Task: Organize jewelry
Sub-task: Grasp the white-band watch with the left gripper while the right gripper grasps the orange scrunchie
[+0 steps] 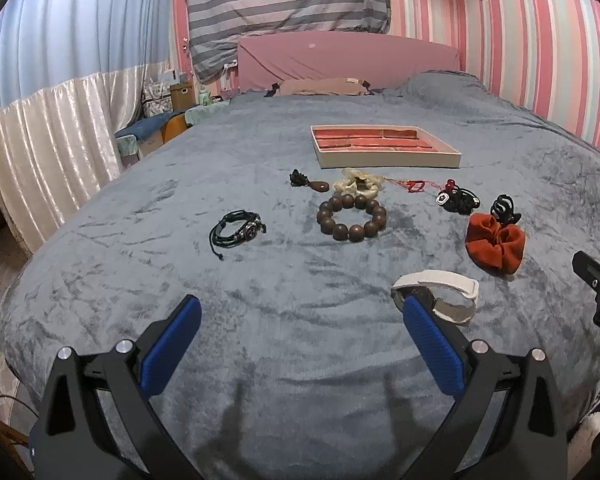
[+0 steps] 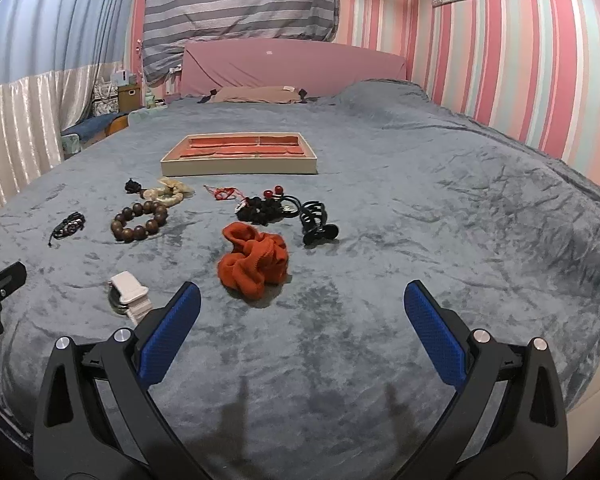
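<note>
Both the left gripper and the right gripper hang wide apart and hold nothing above the grey blanket; the wooden bead bracelet, the orange scrunchie and what seems a white-strapped watch lie near the divided tray.

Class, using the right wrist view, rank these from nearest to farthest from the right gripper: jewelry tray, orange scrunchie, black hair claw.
1. orange scrunchie, just ahead, slightly left.
2. black hair claw, beyond it, centre.
3. jewelry tray, farthest, toward the headboard.

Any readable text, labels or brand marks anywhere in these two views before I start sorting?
None can be read.
Small mark on the pink headboard: too small to read.
Round charm on the black cord bracelet: a pattern, no legible letters.
Tray: no print visible.
</note>
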### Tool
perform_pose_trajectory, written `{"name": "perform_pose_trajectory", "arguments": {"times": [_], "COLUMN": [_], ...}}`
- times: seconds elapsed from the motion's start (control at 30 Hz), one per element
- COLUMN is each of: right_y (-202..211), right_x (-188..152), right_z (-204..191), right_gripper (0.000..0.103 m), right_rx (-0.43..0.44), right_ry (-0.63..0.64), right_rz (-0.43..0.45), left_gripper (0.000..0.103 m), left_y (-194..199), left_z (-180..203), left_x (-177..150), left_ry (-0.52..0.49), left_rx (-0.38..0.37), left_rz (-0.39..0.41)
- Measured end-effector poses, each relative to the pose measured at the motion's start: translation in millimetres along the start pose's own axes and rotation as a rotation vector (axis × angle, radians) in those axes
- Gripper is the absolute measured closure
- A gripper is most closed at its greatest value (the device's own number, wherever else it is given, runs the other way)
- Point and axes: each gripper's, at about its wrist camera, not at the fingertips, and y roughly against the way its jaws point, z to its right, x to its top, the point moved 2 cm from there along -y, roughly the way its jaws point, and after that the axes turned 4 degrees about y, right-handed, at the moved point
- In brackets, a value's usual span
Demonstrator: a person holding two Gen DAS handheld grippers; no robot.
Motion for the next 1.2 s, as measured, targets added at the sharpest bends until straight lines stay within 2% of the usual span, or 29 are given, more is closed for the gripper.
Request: {"name": "perform_pose_trajectory", "arguments": {"times": [0.2,0.37,0.7,0.9,1.0,1.2], "right_y": [-21,-53,-87,-97,-100,-106], "right_x": [4,5,6,5,6,10], "right_z": [7,5,-1,1,3,1], "right_gripper": [0.004,0.004,0.004,0.008,0.008,0.009], "right_rx": [0.009,0.028,0.05,0.068,0.072,0.081], "right_ry": [0.011,0.026,0.034,0.02,0.013,0.013], "right_rz": [-0.017,-0.074,-0.111,-0.13,-0.134,-0.138], "left_gripper": [0.004,0.005,0.005,0.012,0.019,0.02], "left_y": [-19,-53,-79,-91,-98,-108], "left_z": [11,18,34,47,52,58], "left_x": [-3,-11,-14,-12,-11,-3], "left_ry": [-0.044,-0.045,-0.053,-0.085,-0.093,-0.097], "left_rx": [-0.066,-0.099,-0.164,-0.196,-0.22,-0.245], "left_rz": [-0.015,-0.105,-0.126,-0.145,-0.166,-0.177]}}
